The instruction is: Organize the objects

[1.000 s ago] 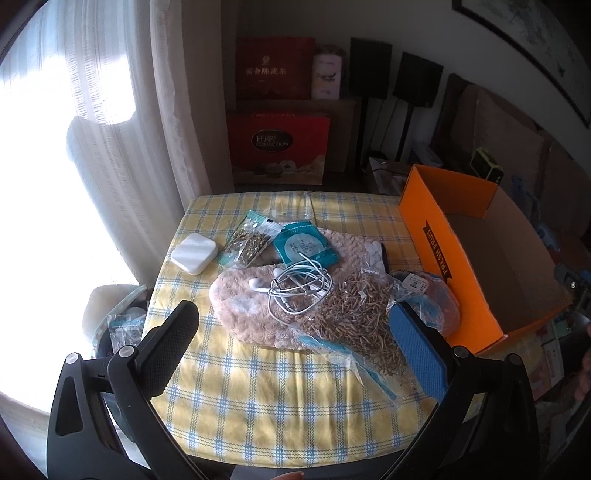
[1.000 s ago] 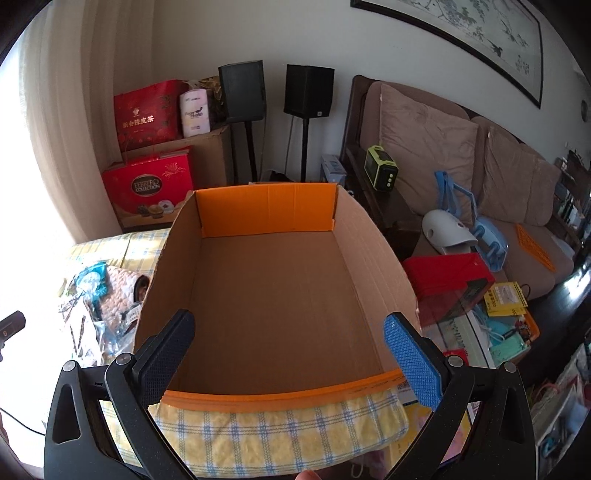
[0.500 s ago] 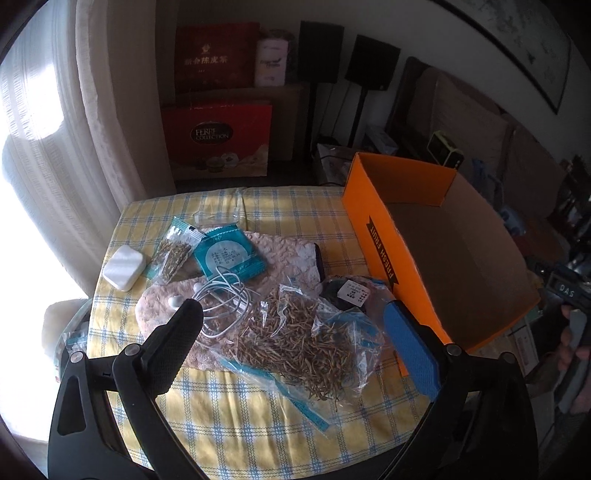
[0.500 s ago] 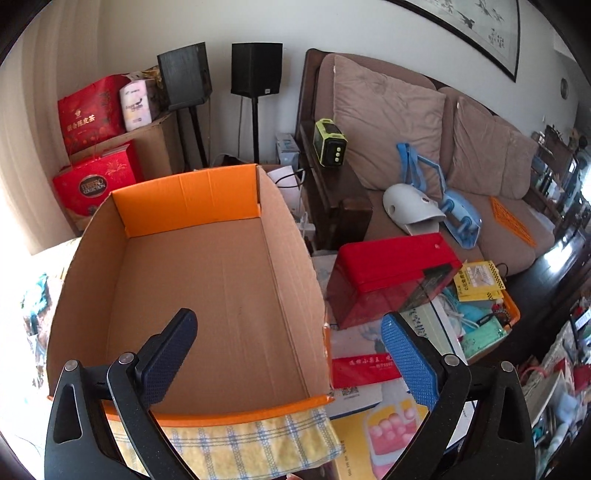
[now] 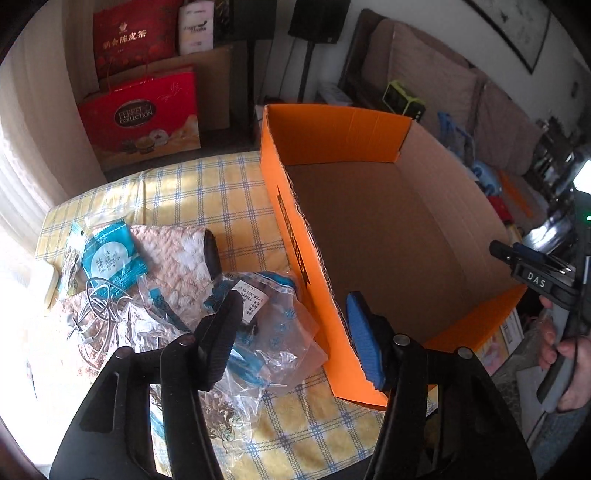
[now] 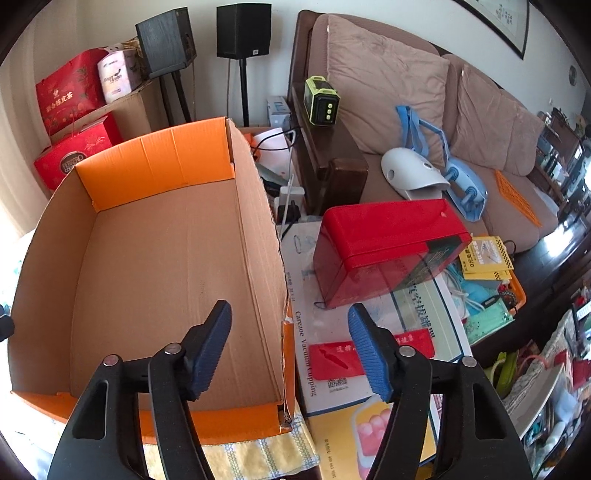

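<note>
An empty orange cardboard box [image 5: 388, 236] stands on the yellow checked tablecloth [image 5: 207, 199]; it also shows in the right wrist view [image 6: 155, 266]. My left gripper [image 5: 291, 336] is open, low over a clear plastic bag with blue items [image 5: 269, 314], beside the box's left wall. Further left lie a pink quilted pad [image 5: 173, 251], a teal packet [image 5: 110, 258], white earphones [image 5: 96, 306] and a bag of dried bits [image 5: 218, 406]. My right gripper [image 6: 291, 347] is open and empty, over the box's right wall.
A red tin [image 6: 384, 243] lies on papers right of the box. A brown sofa [image 6: 424, 110] carries a white and blue item. Red gift boxes [image 5: 144, 110] and speakers [image 6: 243, 29] stand behind the table. The other handheld unit [image 5: 546, 280] shows at right.
My left gripper has moved right and down, from over the pile to the plastic bag by the box wall. My right gripper has swung right, from the box's middle to its right wall.
</note>
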The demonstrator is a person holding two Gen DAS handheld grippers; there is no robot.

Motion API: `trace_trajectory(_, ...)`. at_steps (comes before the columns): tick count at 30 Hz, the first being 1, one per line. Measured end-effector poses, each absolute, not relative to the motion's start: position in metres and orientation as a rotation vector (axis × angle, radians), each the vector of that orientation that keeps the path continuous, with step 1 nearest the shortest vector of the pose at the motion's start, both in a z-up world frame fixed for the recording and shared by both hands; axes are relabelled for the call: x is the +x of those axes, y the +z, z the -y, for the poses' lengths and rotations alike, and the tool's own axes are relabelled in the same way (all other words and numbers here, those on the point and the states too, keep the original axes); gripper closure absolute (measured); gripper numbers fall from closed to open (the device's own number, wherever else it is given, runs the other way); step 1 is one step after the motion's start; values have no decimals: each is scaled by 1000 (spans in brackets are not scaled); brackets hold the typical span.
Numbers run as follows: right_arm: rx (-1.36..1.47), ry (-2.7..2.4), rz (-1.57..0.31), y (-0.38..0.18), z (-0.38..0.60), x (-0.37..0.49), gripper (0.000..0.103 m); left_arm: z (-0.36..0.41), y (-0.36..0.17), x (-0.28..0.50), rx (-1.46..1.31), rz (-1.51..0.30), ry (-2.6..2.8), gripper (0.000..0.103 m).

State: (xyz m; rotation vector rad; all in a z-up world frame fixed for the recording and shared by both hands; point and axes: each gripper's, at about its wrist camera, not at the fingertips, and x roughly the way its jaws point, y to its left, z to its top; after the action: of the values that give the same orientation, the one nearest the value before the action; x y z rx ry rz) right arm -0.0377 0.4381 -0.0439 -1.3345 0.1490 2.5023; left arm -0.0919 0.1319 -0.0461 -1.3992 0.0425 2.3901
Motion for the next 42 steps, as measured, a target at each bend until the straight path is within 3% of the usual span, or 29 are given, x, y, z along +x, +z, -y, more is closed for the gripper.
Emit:
trace_trajectory(3, -1373, 2494, -151, -50, -437, -40, 61, -139, -51, -92, -1413, -43, 2358, 63)
trace_trajectory(5, -1390, 2504, -154, -53, -435, -40, 76, -143, -54, -92, -1423, -45, 2328, 75)
trace_trajectory(8, -1400, 2516, -143, -53, -430, -41, 83, -146, -57, -91, -1430, -40, 2295, 83)
trace_trajectory(15, -1406, 2513, -185, -50, -429, -42, 83, -154, -57, -83, -1412, -80, 2306, 86)
trace_trajectory(23, -1377, 2515, -67, -41, -409, -29, 81, -152, -54, -68, -1399, -117, 2318, 87)
trace_trajectory(39, -1388, 2508, -2, -55, -384, -16, 78, -131, -56, -52, -1394, -86, 2320, 86)
trace_trajectory(40, -1397, 2514, -15, -55, -384, -16, 75, -131, -56, -52, -1398, -84, 2314, 84)
trace_trajectory(42, -1399, 2524, -47, -50, -386, -15, 70, -127, -55, -51, -1403, -72, 2313, 71)
